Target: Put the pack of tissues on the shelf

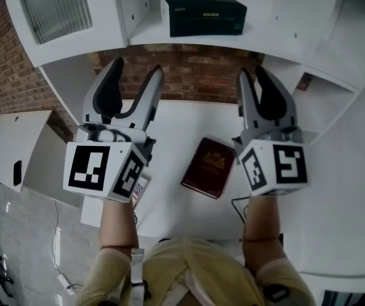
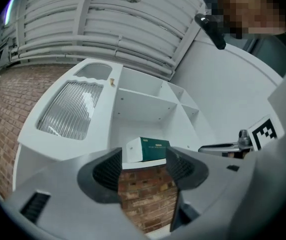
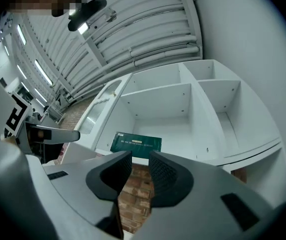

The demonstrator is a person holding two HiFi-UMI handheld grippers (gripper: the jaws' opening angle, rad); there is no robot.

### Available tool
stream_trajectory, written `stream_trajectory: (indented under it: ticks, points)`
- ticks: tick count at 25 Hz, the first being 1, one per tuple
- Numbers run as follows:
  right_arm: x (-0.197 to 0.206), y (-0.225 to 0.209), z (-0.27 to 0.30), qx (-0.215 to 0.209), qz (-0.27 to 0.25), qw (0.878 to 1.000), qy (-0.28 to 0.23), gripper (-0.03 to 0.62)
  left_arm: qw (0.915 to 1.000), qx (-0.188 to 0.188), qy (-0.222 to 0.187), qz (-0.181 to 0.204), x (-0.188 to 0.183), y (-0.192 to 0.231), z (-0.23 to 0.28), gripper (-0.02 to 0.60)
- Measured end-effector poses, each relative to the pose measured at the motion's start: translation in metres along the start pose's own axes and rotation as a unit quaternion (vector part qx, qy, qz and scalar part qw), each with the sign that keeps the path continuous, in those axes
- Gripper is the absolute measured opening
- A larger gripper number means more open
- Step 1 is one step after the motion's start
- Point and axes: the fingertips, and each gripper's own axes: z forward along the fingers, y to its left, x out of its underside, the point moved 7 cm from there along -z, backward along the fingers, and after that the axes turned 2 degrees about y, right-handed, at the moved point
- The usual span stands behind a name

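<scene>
Pack of tissues (image 1: 203,16) lies on the shelf (image 1: 170,40), ahead of both tools' tips and near the shelf's front edge, so the task looks done. The left tool (image 1: 136,69) is released, its jaws wide apart with nothing between them. The right tool (image 1: 254,74) is also released and empty, with a narrower gap. As I judge it, either tool pushed forward could nudge the pack askew or off the lip. A careless drop could strike the dark red book (image 1: 208,167) on the worktop (image 1: 182,116), between the tools and nearer the right one.
</scene>
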Motion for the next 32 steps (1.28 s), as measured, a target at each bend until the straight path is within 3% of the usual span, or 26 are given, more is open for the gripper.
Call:
stream_trajectory:
  ticks: [11, 18, 22, 32]
  points:
    - [0.013, 0.008, -0.025, 0.016, 0.031, 0.999, 0.009, 0.051, 0.9992, -0.009, 0.027, -0.028, 0.018, 0.005, -0.033, 0.199]
    - [0.013, 0.008, -0.042, 0.041, 0.053, 0.998, -0.004, 0.013, 0.9983, 0.010, 0.037, -0.043, 0.025, -0.002, -0.047, 0.190]
    - [0.012, 0.008, -0.053, 0.041, 0.073, 0.996, -0.015, 0.005, 0.9985, 0.009, 0.043, -0.033, 0.026, -0.006, -0.056, 0.183]
    - [0.011, 0.007, -0.064, 0.053, 0.055, 0.997, -0.018, 0.003, 0.9991, -0.022, 0.017, -0.030, 0.016, 0.003, -0.072, 0.152]
